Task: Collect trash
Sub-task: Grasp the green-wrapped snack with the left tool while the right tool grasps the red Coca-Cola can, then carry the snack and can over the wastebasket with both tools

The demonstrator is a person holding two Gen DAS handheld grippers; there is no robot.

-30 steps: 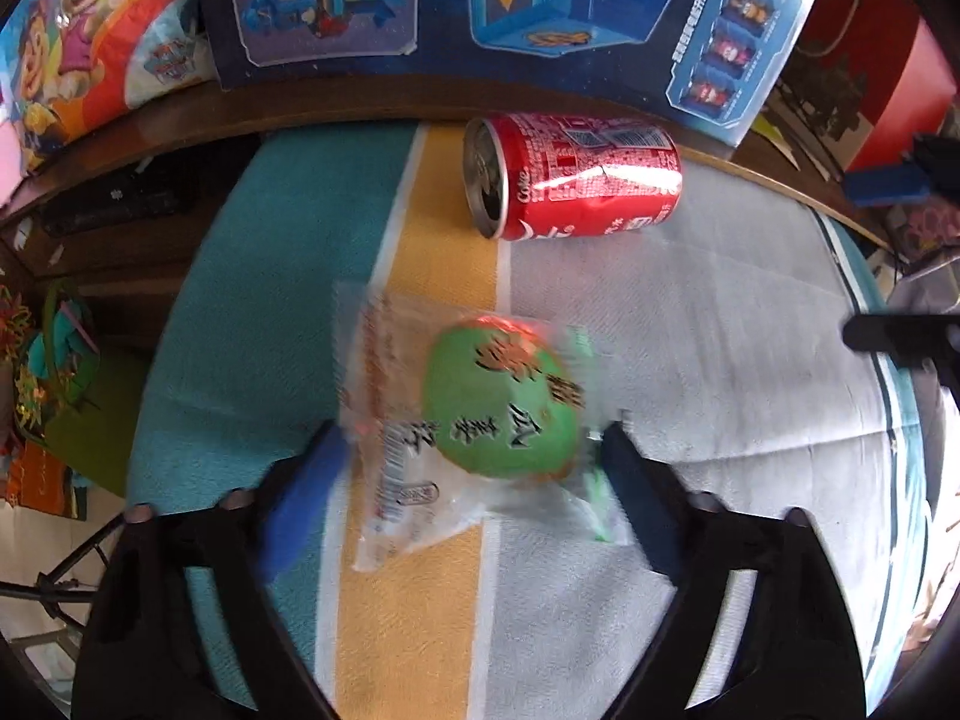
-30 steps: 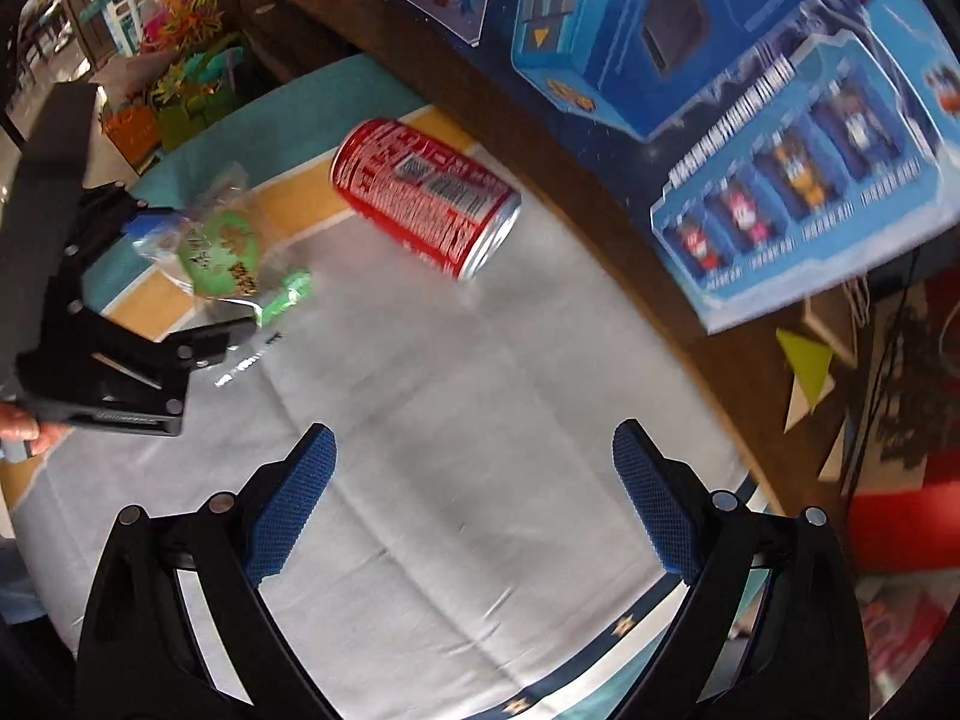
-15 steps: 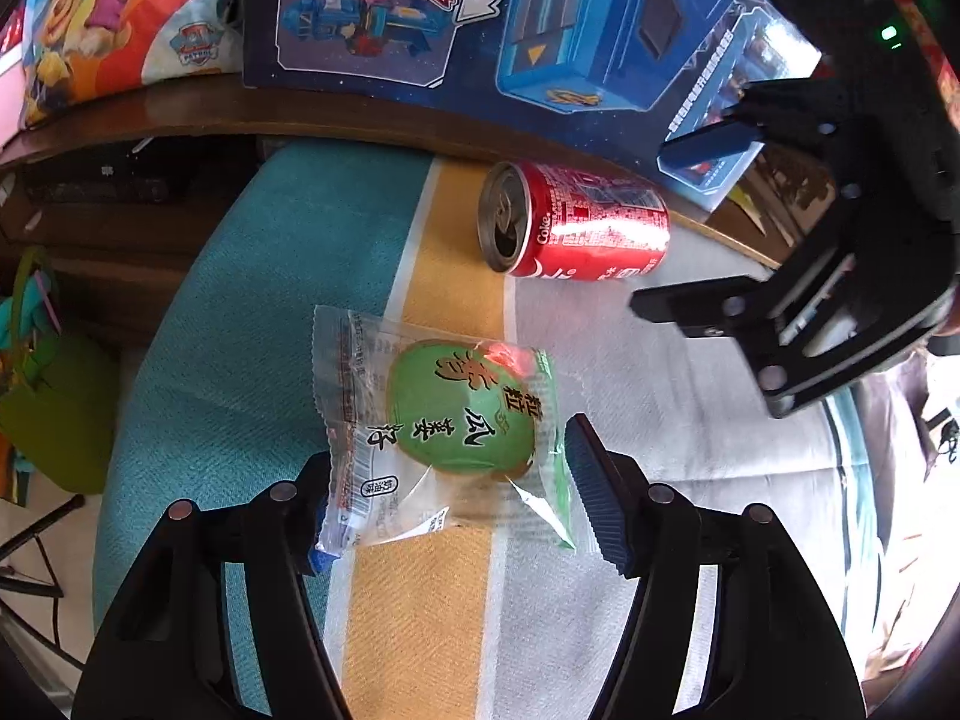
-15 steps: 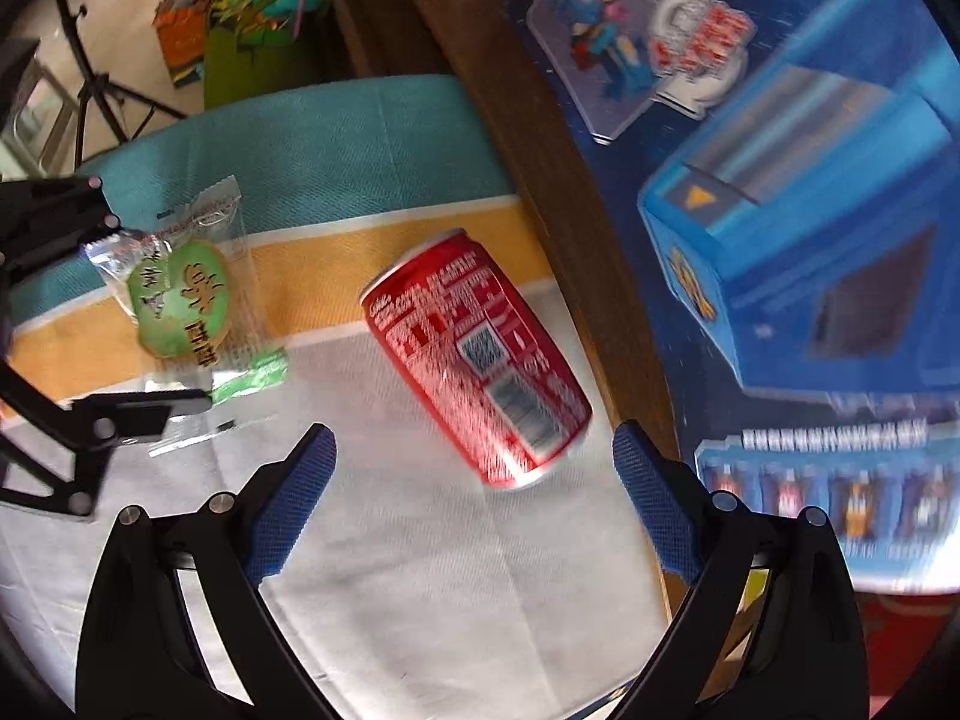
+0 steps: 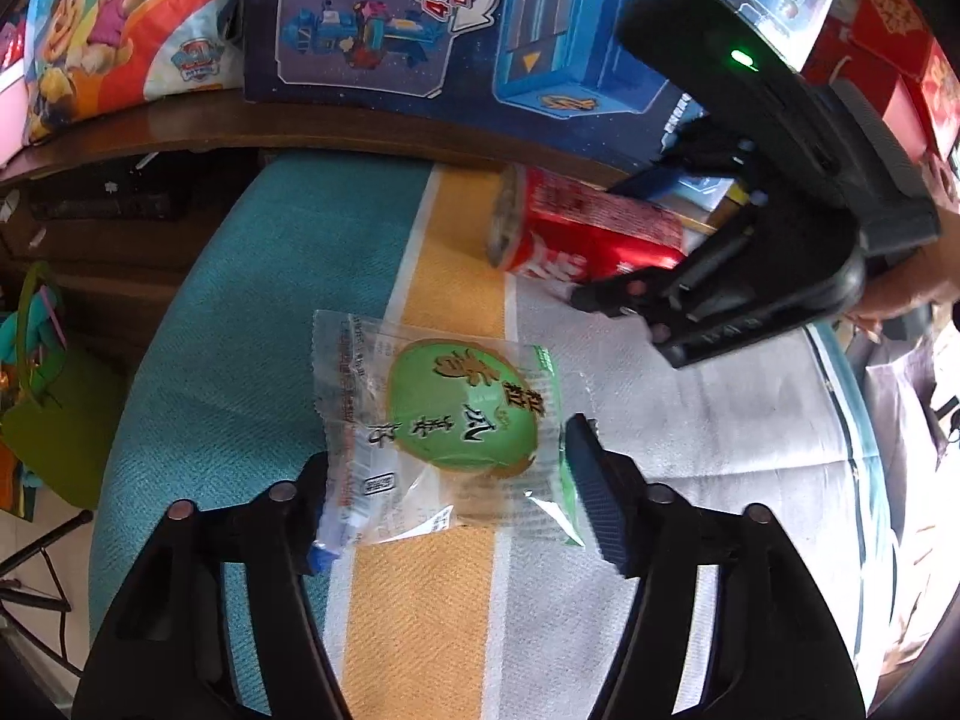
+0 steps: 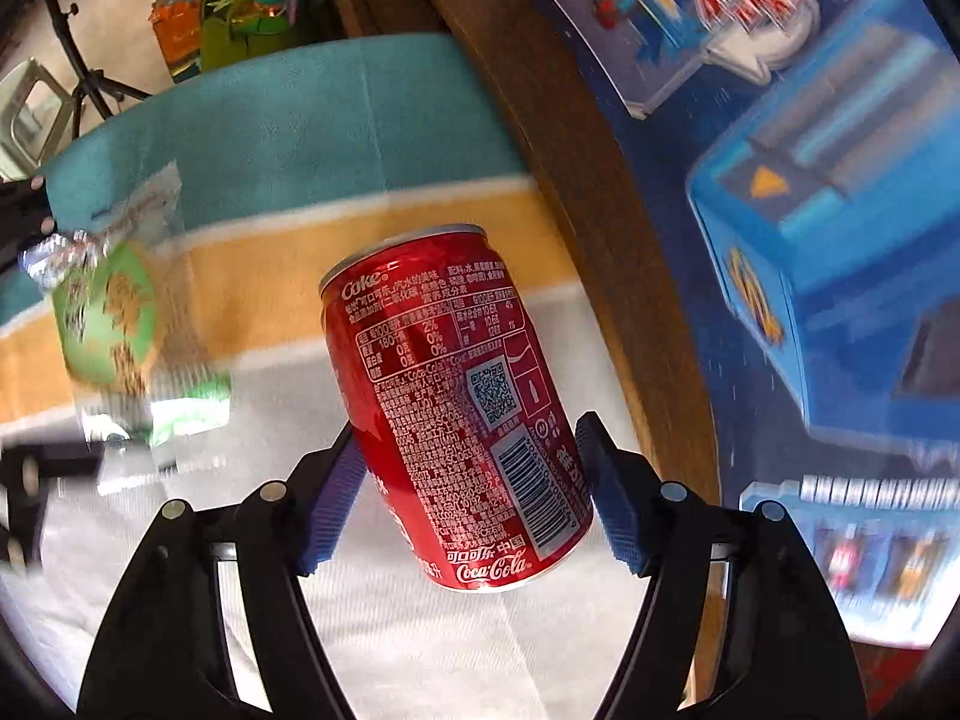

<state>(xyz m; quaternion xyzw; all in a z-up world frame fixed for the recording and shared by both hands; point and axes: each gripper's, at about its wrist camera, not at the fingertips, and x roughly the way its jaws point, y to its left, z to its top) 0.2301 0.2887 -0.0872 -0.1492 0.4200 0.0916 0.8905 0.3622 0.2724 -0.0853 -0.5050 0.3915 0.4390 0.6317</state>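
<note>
A clear snack wrapper with a green round label (image 5: 444,420) sits between the fingers of my left gripper (image 5: 447,480), which is shut on its near end. It also shows blurred in the right wrist view (image 6: 114,324). A red Coca-Cola can (image 6: 456,408) lies on its side on the striped cloth. My right gripper (image 6: 462,492) has closed on the can, its blue pads against both sides. In the left wrist view the can (image 5: 588,234) is partly hidden behind the right gripper's black body (image 5: 750,276).
A striped teal, orange and grey cloth (image 5: 240,360) covers the table. Blue toy boxes (image 5: 450,30) stand along a wooden ledge (image 6: 570,138) just behind the can. A green bag (image 6: 258,18) and a stand sit on the floor to the left.
My right gripper moved onto the can and closed around it. My left gripper closed further on the wrapper. Both were wide open a second ago.
</note>
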